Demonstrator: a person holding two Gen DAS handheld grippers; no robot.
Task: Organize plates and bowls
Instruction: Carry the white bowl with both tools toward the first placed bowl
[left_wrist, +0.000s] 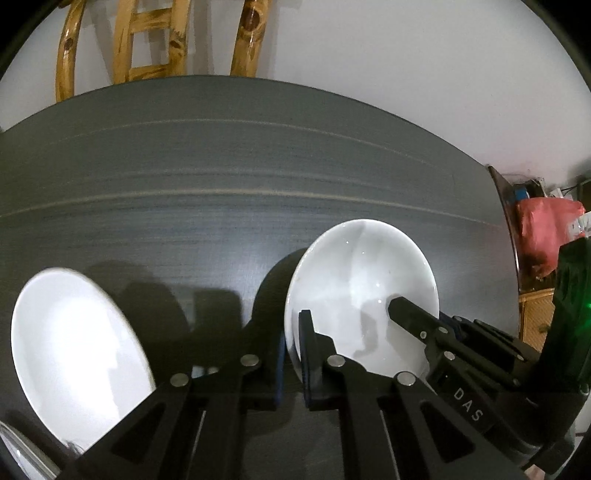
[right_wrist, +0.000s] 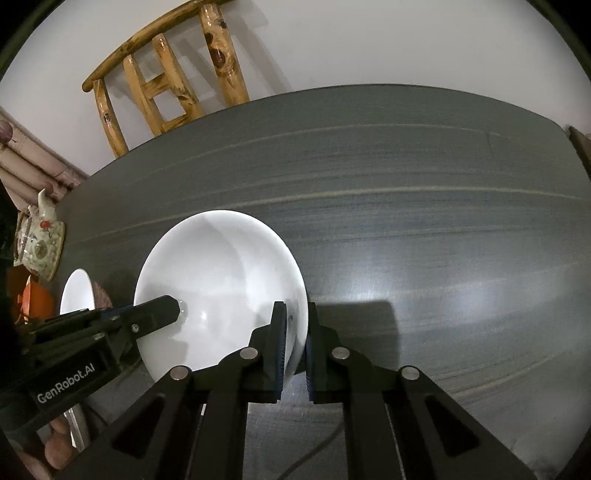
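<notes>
Dark grey wood-grain counter (left_wrist: 221, 166), long pale streaks across the top. Glossy white ceramic bowl (left_wrist: 362, 291) near its front edge, held from both sides. Left tongs (left_wrist: 291, 354) pinching the bowl's left rim: one blue-padded finger inside the rim, the other outside, pads pressed to the wall. Right tongs (right_wrist: 295, 350) pinching the opposite rim likewise, rim edge clamped between the two ribbed pads. Each view also showing the other tool's black finger reaching into the bowl's hollow. Contact between bowl base and counter: cannot tell; dark shadow cast just beside it.

Flat white oval plate (left_wrist: 74, 350) to the left of the bowl, apart from it, on the counter. Edge of a second white dish at the lower left corner of the left view, mostly cut off.

Floral-pattern ceramic teapot (right_wrist: 38, 243) at the counter's left end in the right view. Varnished yellow wooden chair (right_wrist: 166, 85) against the white wall beyond the counter. Pink plastic bag (left_wrist: 543, 232) past the counter's right end.
</notes>
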